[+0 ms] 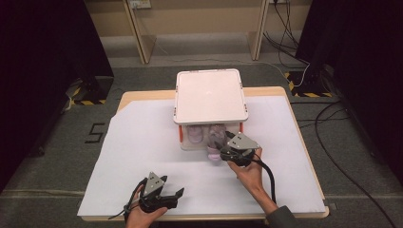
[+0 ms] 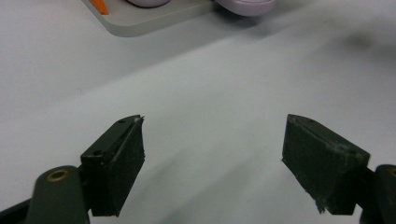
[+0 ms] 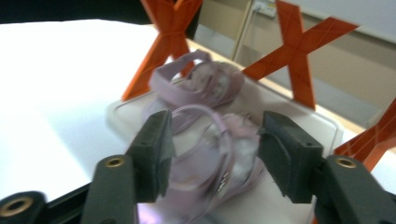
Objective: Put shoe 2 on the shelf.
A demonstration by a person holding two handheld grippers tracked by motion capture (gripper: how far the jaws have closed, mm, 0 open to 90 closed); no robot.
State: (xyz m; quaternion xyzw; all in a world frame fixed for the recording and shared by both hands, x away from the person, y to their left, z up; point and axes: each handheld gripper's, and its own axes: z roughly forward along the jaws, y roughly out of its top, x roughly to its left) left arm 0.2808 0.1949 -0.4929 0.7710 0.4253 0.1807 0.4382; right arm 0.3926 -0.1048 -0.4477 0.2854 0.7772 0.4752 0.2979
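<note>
Releasing lilac sandal [image 3: 205, 154] onto rack shelf [image 3: 299, 126]: right tongs [image 3: 215, 154] spread astride it, left tongs [image 2: 212, 163] agape, idle; next, backing clear.

High view: up high, looks forward and down at the whole desk [image 1: 142, 137].
Left gripper view: low, very near the white sheet [image 2: 210, 93].
Right gripper view: close to the purple sandals [image 3: 205, 140].
Shared: sandals, shelf.

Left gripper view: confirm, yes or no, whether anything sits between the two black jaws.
No: the left gripper stands open, with bare white table cover between its jaws.
</note>
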